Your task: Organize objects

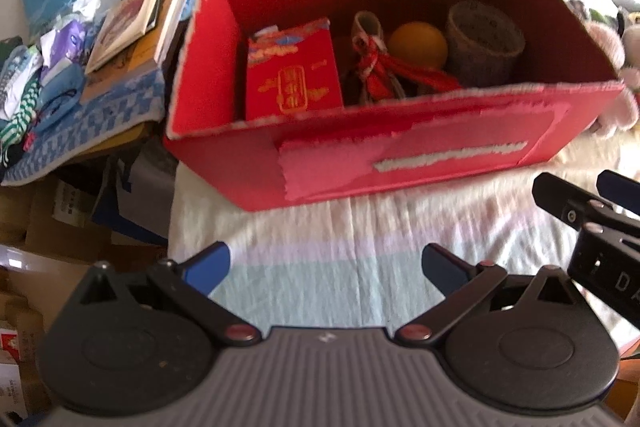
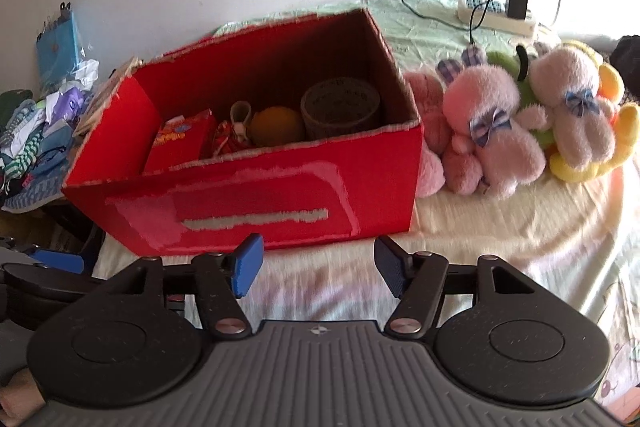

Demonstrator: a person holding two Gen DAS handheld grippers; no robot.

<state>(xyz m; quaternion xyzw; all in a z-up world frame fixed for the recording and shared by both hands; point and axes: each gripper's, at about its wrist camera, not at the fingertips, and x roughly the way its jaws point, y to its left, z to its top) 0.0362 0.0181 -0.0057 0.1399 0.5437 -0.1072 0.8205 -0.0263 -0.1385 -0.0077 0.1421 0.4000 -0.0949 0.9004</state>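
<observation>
Both tools, left tool (image 1: 324,267) and right tool (image 2: 318,269), hung open and empty before the red box (image 2: 256,203) mid-bed; next likely a reach for the plush toys (image 2: 496,131) beside it.

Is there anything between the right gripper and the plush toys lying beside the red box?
Nothing visible. The right gripper is open and empty over bare bedsheet. The plush toys lie ahead to its right, against the red box, with only open sheet between. The box top is open too.

Red box (image 2: 256,199) flanked by plush toys (image 2: 496,131)
</observation>
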